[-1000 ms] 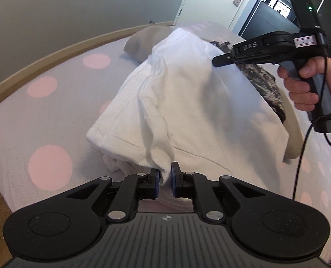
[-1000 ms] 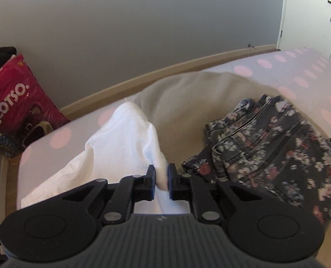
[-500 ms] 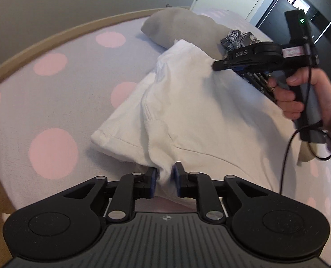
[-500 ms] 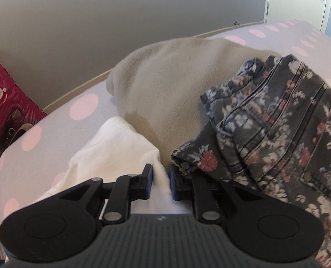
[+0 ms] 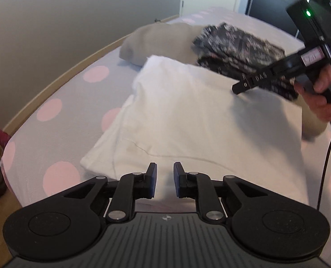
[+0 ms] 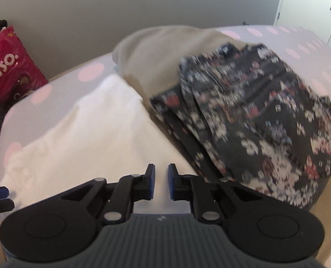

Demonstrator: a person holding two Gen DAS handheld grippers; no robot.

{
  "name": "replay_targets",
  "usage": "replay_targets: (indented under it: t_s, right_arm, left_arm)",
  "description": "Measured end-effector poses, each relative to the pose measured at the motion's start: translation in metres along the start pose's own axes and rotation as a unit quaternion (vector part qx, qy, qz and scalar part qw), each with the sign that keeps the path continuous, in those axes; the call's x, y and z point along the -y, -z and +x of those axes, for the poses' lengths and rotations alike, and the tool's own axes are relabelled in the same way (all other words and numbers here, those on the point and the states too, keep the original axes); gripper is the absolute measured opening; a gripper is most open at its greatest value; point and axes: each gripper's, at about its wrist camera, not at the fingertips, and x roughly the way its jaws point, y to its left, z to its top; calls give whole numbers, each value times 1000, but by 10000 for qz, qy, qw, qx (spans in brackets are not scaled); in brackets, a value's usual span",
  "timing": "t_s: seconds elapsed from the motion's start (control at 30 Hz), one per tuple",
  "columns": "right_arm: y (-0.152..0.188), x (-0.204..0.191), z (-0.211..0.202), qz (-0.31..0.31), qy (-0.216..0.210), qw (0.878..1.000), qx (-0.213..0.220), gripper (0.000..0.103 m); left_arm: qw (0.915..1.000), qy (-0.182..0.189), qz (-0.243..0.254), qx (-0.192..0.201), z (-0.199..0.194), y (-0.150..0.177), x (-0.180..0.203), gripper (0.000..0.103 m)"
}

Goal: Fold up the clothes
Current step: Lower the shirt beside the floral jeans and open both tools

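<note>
The white garment (image 5: pixel 187 120) lies spread flat on the polka-dot bed (image 5: pixel 60 131), folded over itself so a doubled edge shows along its left side; laid that way, it gives you a smooth panel to work from for the next fold. Your left hand-held gripper (image 5: pixel 165 179) sits at the near hem with its jaws parted and nothing between the pads, so the cloth rests on its own weight. Your right hand-held gripper (image 6: pixel 161 182) is likewise open and empty, poised over the far right part of the garment, just beside the dark floral jeans (image 6: pixel 254 120).

The jeans are stacked on a beige fleece (image 6: pixel 165 51), and both crowd the garment's right edge; the jeans appear to overlap its corner, though blur makes that hard to confirm. That crowding matters: a fold toward that side could catch on the pile.

In my judgement you are between grasps, one fold laid down and the next not yet taken. A red Lotso bag (image 6: pixel 7 67) stands off the bed's edge, well clear of the work.
</note>
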Motion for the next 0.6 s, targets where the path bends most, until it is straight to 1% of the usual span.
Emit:
replay_targets:
  t_s: [0.07, 0.13, 0.23, 0.27, 0.3, 0.33, 0.43, 0.5, 0.6]
  right_arm:
    - [2, 5, 7, 94, 6, 10000, -13, 3]
    - [1, 8, 14, 156, -2, 9999, -17, 2]
    - [-1, 4, 10, 142, 93, 9998, -42, 2]
    - [-1, 1, 6, 99, 138, 9999, -32, 3]
    - [1, 1, -1, 73, 109, 9999, -2, 9]
    - [4, 0, -9, 51, 68, 10000, 31, 12]
    - [16, 1, -31, -52, 9, 9999, 96, 14]
    - [28, 5, -42, -56, 19, 10000, 75, 15]
    - [45, 13, -51, -42, 23, 10000, -17, 18]
  left_arm:
    - [9997, -108, 164, -150, 11, 5, 4, 14]
    - [9991, -174, 294, -235, 18, 6, 4, 14]
    - [9986, -209, 273, -404, 20, 2, 3, 14]
    - [9984, -232, 253, -447, 20, 0, 3, 14]
    - [9984, -273, 221, -453, 18, -1, 4, 14]
    - [9983, -323, 204, -436, 16, -3, 5, 14]
    - [9983, -485, 308, -127, 1, -3, 13, 14]
    - [9987, -370, 347, 12, -10, -3, 22, 14]
    - [9989, -68, 465, 47, -19, -1, 40, 14]
